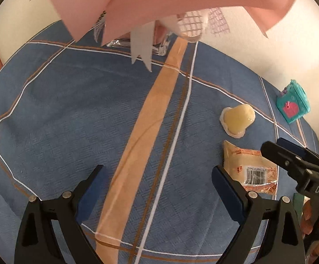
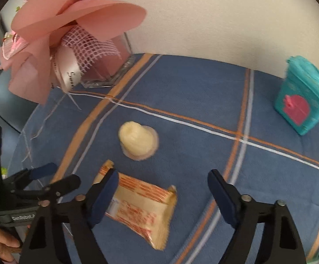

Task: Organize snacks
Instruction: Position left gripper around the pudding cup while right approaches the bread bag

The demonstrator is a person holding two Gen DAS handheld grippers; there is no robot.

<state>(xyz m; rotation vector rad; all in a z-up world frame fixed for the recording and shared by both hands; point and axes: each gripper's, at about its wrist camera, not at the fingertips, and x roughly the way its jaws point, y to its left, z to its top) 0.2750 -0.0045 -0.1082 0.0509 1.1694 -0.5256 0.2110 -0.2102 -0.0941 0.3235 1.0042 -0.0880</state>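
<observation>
Although two snacks lie on the blue plaid tablecloth (image 2: 192, 92), the orange-and-cream wrapped snack packet (image 2: 141, 206) is the one the coming move appears to turn on. It lies flat, directly ahead of and partly between the fingers of the right gripper (image 2: 161, 195). Its long axis runs diagonally across the gap rather than along it, from the upper left end near the left finger down to the lower right corner. The left blue pad (image 2: 103, 198) overlaps the packet's left edge in the right wrist view; whether it touches cannot be told. The right pad stands well clear of the packet. The jaws are spread at a middling width and hold nothing.

Just beyond the packet lies the second snack, a pale yellow jelly cup (image 2: 137, 140), apart from it.

The left gripper (image 1: 157, 189) hovers over bare cloth with its jaws wide and empty. The packet lies to its right, beside and beyond its right finger. The right hand is therefore judged the nearer one for this pick.

Count:
- snack packets: one
- jelly cups: one
- teal box with a pink panel (image 2: 304, 96): one, near the wall, well apart
- pink wrapped bouquet in a glass vase (image 2: 71, 33): one, at the far edge
- grippers: two
</observation>
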